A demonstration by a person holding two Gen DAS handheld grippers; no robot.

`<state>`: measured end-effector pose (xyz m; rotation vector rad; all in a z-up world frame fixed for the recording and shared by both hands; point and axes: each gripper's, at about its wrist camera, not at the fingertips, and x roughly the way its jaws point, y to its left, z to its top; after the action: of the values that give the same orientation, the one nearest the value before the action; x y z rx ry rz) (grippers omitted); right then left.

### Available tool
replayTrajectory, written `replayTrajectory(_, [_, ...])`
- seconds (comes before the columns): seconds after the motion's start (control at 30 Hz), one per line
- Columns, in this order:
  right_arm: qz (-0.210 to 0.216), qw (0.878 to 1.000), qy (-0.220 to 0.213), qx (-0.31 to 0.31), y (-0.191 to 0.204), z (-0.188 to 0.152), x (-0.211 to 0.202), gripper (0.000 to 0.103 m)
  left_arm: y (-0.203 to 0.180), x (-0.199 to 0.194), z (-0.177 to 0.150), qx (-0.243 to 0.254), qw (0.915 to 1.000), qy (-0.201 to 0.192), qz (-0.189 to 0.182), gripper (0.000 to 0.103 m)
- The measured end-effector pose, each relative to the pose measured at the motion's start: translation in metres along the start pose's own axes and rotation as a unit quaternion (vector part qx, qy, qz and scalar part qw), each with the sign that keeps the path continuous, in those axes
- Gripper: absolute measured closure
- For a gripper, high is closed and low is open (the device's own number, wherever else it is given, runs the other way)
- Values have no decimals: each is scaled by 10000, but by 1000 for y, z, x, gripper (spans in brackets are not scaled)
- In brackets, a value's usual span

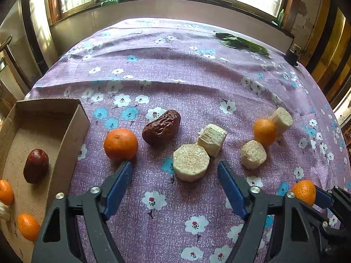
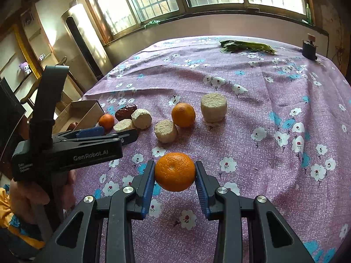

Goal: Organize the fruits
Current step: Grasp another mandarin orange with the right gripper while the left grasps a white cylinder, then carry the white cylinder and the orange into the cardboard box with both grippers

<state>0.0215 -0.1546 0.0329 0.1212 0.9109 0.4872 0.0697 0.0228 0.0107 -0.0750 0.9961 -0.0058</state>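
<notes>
Right claw [image 2: 175, 172] clamps a dimpled tangerine [image 2: 175, 172] just above the flowered cloth; left claw [image 1: 175, 171] gapes wide and empty.

Low and level at the right view's 9 o'clock, the left claw points at a rough, pale cut cylinder [image 1: 190, 162] between its blue pads [image 1: 118, 188]; a loose tangerine [image 1: 120, 144] touches the 10 o'clock fingertip. Beyond lie a wrinkled red date [image 1: 161, 127] and more cylinders. At 9 o'clock on the bench [image 1: 175, 70], the cardboard box [image 1: 72, 135] holds a date and small tangerines.
</notes>
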Motion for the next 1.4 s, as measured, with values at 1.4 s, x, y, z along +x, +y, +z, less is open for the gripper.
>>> replayTrajectory(1.4, [-154, 9995, 61, -276, 83, -58, -41, 64, 41, -126, -109, 464, 9956, -812, -76, 72])
